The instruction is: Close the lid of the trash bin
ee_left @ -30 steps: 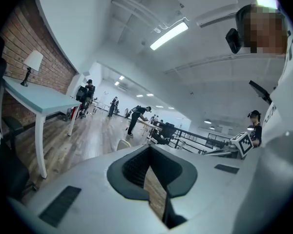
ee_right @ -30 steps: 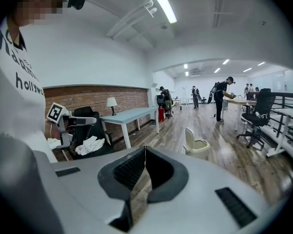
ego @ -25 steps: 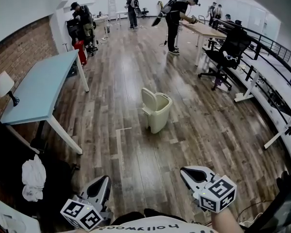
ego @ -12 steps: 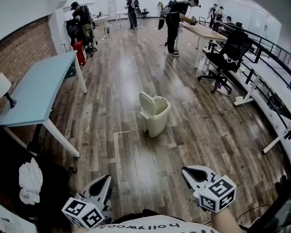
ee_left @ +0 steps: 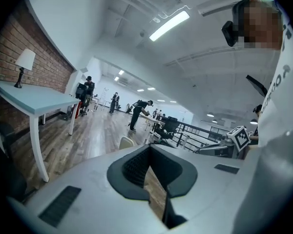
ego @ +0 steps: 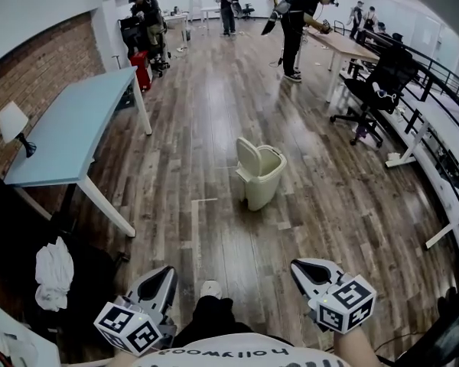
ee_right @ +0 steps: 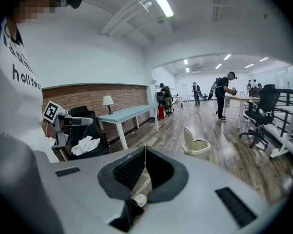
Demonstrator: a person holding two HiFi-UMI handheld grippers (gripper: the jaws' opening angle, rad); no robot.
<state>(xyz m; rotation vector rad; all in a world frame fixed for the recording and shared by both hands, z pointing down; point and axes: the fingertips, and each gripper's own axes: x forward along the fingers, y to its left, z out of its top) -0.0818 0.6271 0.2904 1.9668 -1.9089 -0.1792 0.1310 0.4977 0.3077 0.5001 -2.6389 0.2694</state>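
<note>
A cream trash bin (ego: 262,178) stands on the wood floor in the middle of the room, its lid (ego: 247,157) tipped up at the left side. It is a good way ahead of both grippers. My left gripper (ego: 162,275) is at the bottom left of the head view and my right gripper (ego: 307,267) at the bottom right, both shut with nothing in them. The right gripper view shows the trash bin (ee_right: 198,146) beyond the right gripper (ee_right: 145,151). In the left gripper view only the lid's top (ee_left: 127,142) shows above the left gripper (ee_left: 149,149).
A light blue table (ego: 69,128) with a small lamp (ego: 11,121) runs along the brick wall at left. A white cloth (ego: 52,272) lies on a dark chair nearby. A black office chair (ego: 379,79) and desks (ego: 344,46) stand at right. Several people are at the far end.
The head view has shifted forward and left. A knee and a white shoe now show at the bottom between the grippers. Both grippers hold the same pose.
</note>
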